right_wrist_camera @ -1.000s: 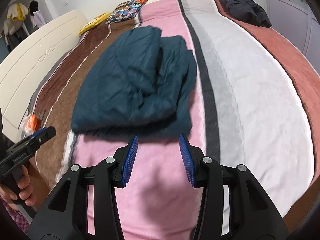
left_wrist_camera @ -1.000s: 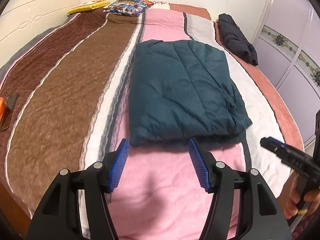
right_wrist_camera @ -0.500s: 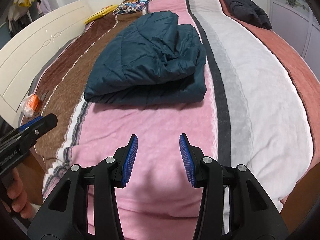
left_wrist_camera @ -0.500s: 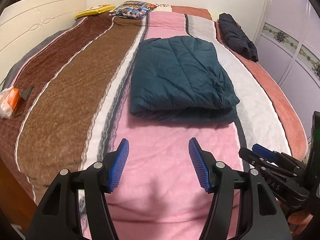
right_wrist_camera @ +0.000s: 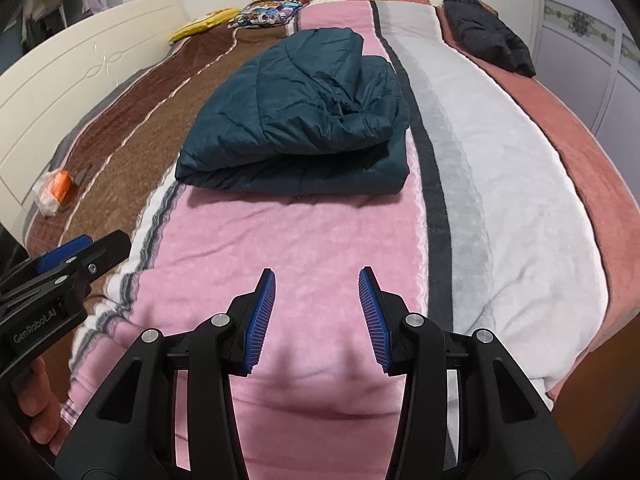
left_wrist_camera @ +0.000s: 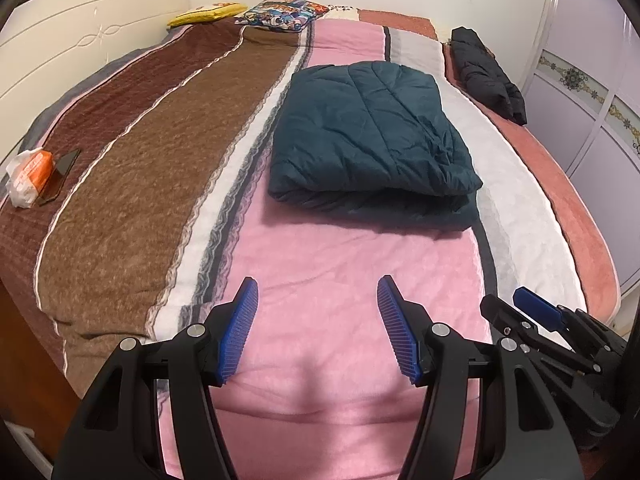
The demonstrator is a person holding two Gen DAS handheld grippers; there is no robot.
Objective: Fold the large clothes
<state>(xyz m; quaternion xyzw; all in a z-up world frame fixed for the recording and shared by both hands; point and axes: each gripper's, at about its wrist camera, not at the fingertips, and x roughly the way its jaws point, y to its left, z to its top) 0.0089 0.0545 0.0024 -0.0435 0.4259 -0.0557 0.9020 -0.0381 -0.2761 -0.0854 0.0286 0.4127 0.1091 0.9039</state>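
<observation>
A dark teal quilted jacket (left_wrist_camera: pixel 368 140) lies folded into a thick rectangle on the pink stripe of the bed; it also shows in the right wrist view (right_wrist_camera: pixel 304 120). My left gripper (left_wrist_camera: pixel 318 312) is open and empty, held above the pink blanket well short of the jacket. My right gripper (right_wrist_camera: pixel 316 300) is open and empty, also back from the jacket near the bed's foot. The right gripper shows at the lower right of the left wrist view (left_wrist_camera: pixel 536 320), and the left gripper shows at the left of the right wrist view (right_wrist_camera: pixel 68 264).
The striped blanket (left_wrist_camera: pixel 140 184) covers the bed. A black jacket (left_wrist_camera: pixel 486 72) lies at the far right. Pillows (left_wrist_camera: pixel 280 14) sit at the far end. An orange-and-white packet (left_wrist_camera: pixel 30 174) and a dark phone (left_wrist_camera: pixel 66 162) lie at the left. A wardrobe (left_wrist_camera: pixel 600 92) stands on the right.
Both grippers have pulled back from the folded jacket toward the foot of the bed. The jacket now lies farther off and has not moved.
</observation>
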